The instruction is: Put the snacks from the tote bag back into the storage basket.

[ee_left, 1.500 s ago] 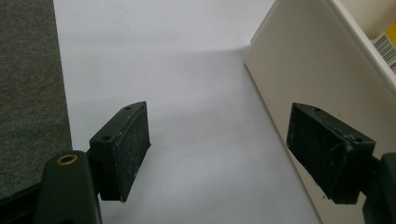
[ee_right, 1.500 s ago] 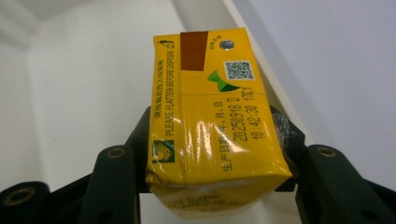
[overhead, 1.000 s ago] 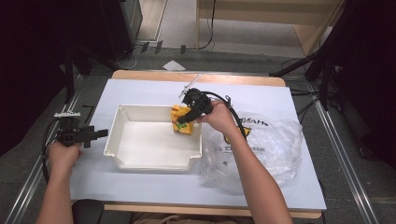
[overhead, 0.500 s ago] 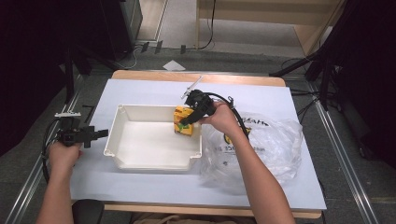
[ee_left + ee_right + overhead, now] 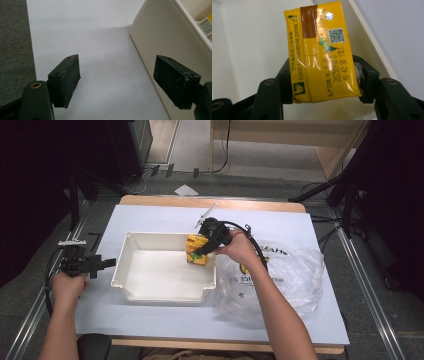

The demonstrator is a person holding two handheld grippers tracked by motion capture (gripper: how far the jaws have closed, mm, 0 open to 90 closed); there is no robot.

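A yellow drink carton (image 5: 196,250) stands in the far right corner of the white tray (image 5: 160,295). My right gripper (image 5: 202,249) reaches down to it from the right. In the right gripper view the carton (image 5: 322,55) sits between the two black jaws of that gripper (image 5: 322,67). These jaws have just been opening, and the pads sit loose at its sides. My left gripper (image 5: 107,263) hovers open over the table left of the tray. In its own view its jaws (image 5: 116,65) hold nothing, with the tray wall (image 5: 160,37) at the right.
A crumpled clear plastic bag (image 5: 290,275) lies on the pale tabletop (image 5: 150,220) right of the tray, under my right forearm. The tray floor (image 5: 249,50) is bare around the carton. Dark floor borders the table's left edge (image 5: 12,50).
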